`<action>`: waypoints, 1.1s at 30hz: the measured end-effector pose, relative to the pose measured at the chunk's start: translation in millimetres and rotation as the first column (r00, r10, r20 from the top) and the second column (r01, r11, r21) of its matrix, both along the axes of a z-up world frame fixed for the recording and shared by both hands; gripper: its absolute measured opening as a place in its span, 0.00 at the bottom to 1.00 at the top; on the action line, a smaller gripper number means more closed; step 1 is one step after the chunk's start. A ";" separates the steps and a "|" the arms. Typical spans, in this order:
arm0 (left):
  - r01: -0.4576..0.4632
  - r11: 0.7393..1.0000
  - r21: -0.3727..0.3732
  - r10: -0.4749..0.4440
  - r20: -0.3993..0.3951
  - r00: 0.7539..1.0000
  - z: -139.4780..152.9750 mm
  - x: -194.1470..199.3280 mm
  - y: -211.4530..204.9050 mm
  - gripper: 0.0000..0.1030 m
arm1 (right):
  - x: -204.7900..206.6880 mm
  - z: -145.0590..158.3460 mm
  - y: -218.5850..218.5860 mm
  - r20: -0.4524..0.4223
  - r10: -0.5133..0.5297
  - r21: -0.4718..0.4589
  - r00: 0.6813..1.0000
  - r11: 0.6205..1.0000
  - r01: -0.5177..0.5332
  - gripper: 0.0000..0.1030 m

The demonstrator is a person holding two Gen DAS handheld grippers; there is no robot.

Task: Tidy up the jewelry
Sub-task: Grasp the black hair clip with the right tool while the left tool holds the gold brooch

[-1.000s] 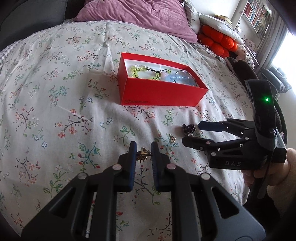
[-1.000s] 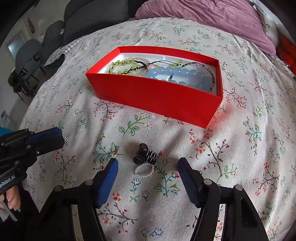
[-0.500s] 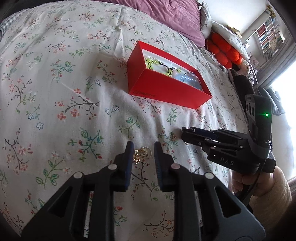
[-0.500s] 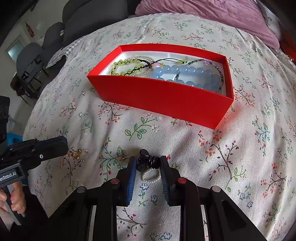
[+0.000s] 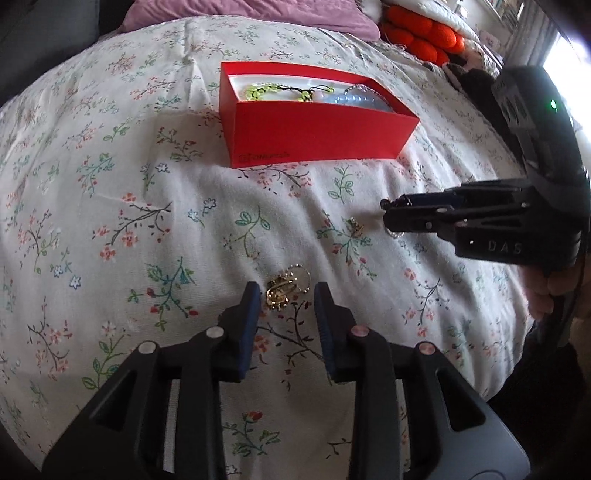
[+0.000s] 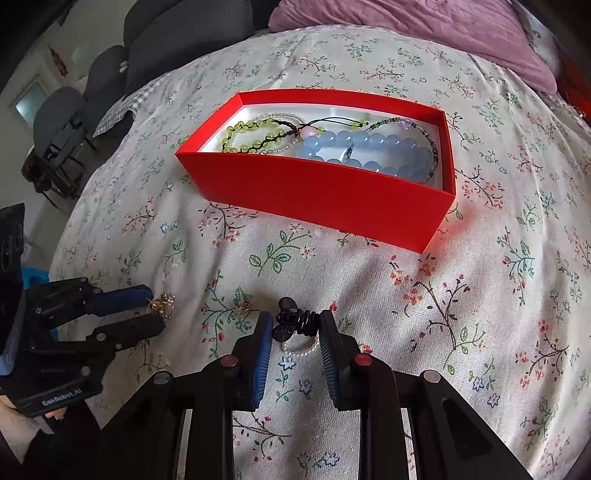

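Note:
A gold trinket (image 5: 279, 291) lies on the floral bedspread between the fingers of my left gripper (image 5: 288, 297). Its jaws are opening, and the right pad stands clear of the trinket. In the right wrist view my right gripper (image 6: 295, 328) is shut on a black beaded piece (image 6: 300, 318) with a small pearl loop (image 6: 301, 347) hanging below it. Beyond both grippers stands an open red box (image 6: 325, 199) holding a green bead bracelet (image 6: 255, 134) and a blue bead bracelet (image 6: 369, 147). A second small gold piece (image 5: 355, 225) lies between the two grippers.
A purple pillow (image 6: 424, 33) lies behind the red box (image 5: 314, 136), and orange cushions (image 5: 424, 35) sit at the far right. Dark chairs (image 6: 62, 110) stand off the bed's left side. A hand (image 5: 554, 291) holds the right gripper (image 5: 388, 212).
My right gripper went from wide open to shut on the black beaded piece. My left gripper's jaws widened around the gold trinket, which now rests on the bedspread, and the hand rolled slightly.

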State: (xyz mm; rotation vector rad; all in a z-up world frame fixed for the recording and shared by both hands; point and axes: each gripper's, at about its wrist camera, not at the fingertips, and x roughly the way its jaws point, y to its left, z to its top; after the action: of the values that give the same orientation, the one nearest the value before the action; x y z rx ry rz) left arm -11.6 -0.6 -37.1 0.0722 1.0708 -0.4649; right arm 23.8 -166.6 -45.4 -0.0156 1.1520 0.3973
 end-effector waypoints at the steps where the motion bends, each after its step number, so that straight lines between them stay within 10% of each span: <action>1: 0.004 1.000 0.015 -0.004 0.013 1.000 0.0 -1.0 -2.1 0.31 | 0.1 0.0 0.3 -0.001 0.000 0.000 1.000 1.000 0.000 0.25; 5: 0.003 1.000 0.017 -0.003 0.024 1.000 2.3 -0.6 -2.2 0.06 | -2.0 0.1 -1.1 -0.002 0.002 -0.004 1.000 1.000 -0.002 0.25; 22: -0.002 0.998 -0.064 0.002 0.005 1.000 22.8 3.0 8.4 0.00 | -6.2 21.6 -7.6 0.030 0.003 0.039 1.000 0.999 -0.004 0.25; 26: 0.057 0.998 0.018 -0.058 0.034 0.998 13.2 -5.2 -0.9 0.29 | -7.0 22.6 -11.6 0.021 -0.004 0.050 1.000 0.999 0.003 0.25; 33: 0.103 0.991 0.090 -0.106 0.029 0.994 -5.5 -4.1 -11.1 0.33 | -7.6 17.8 -12.3 0.007 -0.001 0.040 1.000 0.999 0.000 0.25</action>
State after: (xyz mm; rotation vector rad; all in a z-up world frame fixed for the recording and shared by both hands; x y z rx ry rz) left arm -15.7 -11.7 -42.6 0.2150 1.0577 -0.5092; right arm 16.2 -178.9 -27.6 0.0183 1.1373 0.4197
